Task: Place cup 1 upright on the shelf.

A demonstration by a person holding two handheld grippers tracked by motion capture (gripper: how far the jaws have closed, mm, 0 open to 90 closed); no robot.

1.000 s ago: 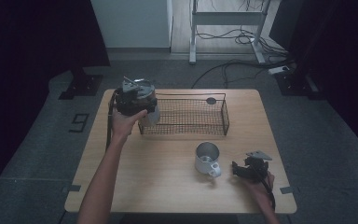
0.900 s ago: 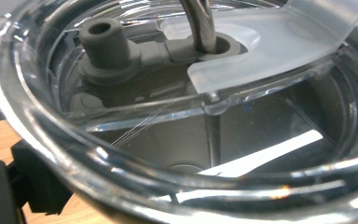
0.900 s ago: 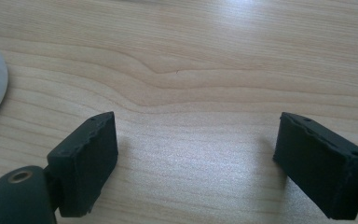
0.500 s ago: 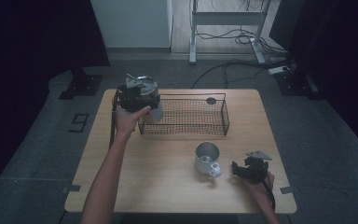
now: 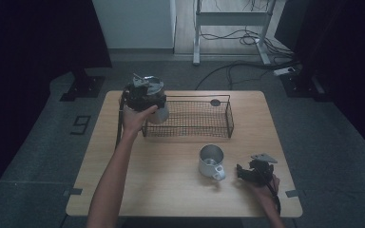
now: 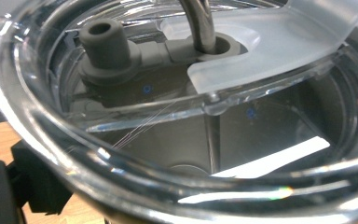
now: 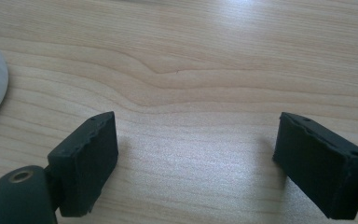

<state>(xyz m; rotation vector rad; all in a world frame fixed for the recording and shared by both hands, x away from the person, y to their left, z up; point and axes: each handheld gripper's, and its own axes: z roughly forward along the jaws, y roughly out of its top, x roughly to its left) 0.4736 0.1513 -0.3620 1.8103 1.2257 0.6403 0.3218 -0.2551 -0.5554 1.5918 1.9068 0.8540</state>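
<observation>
Near the front right corner of the tabletop [image 5: 138, 190], right gripper [image 5: 245, 172] resting low, jaws spread and empty, bare wood between them in the right gripper view [image 7: 196, 163]. Just left of it, toward the middle of the front half, a steel mug [image 5: 211, 160] standing upright, handle turned to that gripper, close but apart.

Farther back, along the far half, a wire basket [image 5: 229, 124] set lengthwise, with a small dark disc [image 5: 215, 102] in its far right corner.

At the basket's left end, left gripper [image 5: 142, 97] clamped on a steel tumbler [image 5: 158, 112], held up off the wood and partly over the basket's left rim. Up close in the left gripper view, a clear lid [image 6: 261, 46] with a grey stopper [image 6: 103, 39] and a bent metal straw [image 6: 199, 25]. Jaws themselves hidden there behind the lid.

Judged step: carrying the tumbler into the basket, with placing not yet done. Next move: bring it fully inside the left rim, keep it upright, lower to the mesh floor, then release. Probably the mug afterwards, with the idle gripper already beside it.
</observation>
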